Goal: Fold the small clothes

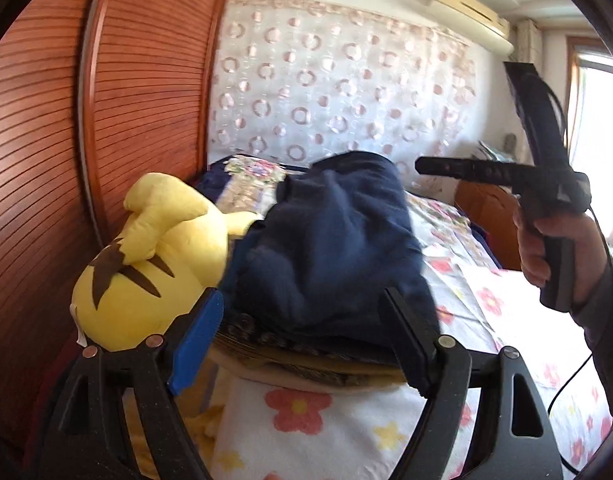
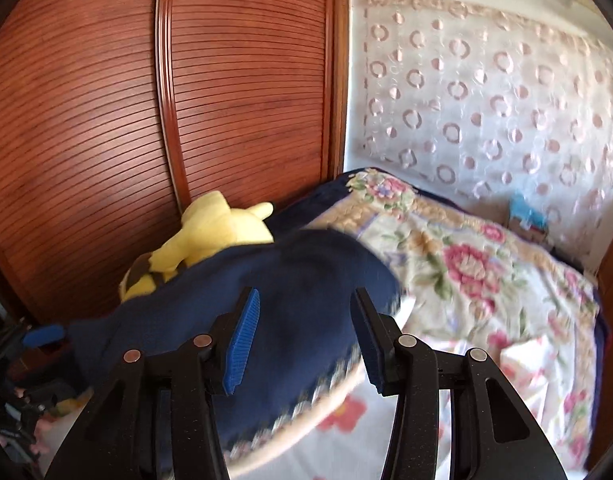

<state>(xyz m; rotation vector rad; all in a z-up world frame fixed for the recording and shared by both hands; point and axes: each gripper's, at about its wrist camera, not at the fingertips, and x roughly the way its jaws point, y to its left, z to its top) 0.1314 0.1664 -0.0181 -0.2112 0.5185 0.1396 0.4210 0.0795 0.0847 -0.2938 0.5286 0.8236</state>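
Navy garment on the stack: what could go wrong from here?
1. The navy garment lies bunched on the folded stack; tugging it may drag the stack askew.
2. The yellow plush touches it and may get swept along.
3. Both the left gripper and right gripper are open and may pinch extra layers.

Black plastic gripper frames [image 1: 302,344] with silver screws and ribbed blue finger pads [image 1: 196,344] are seen; a bare-skinned hand [image 1: 562,248] is grey-sleeved.

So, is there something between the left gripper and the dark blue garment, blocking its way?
Nothing visible blocks it. The left gripper is open, and the navy garment lies straight ahead between its fingers, on a folded pile. The yellow plush toy sits to the left, beside the garment, not in the path.
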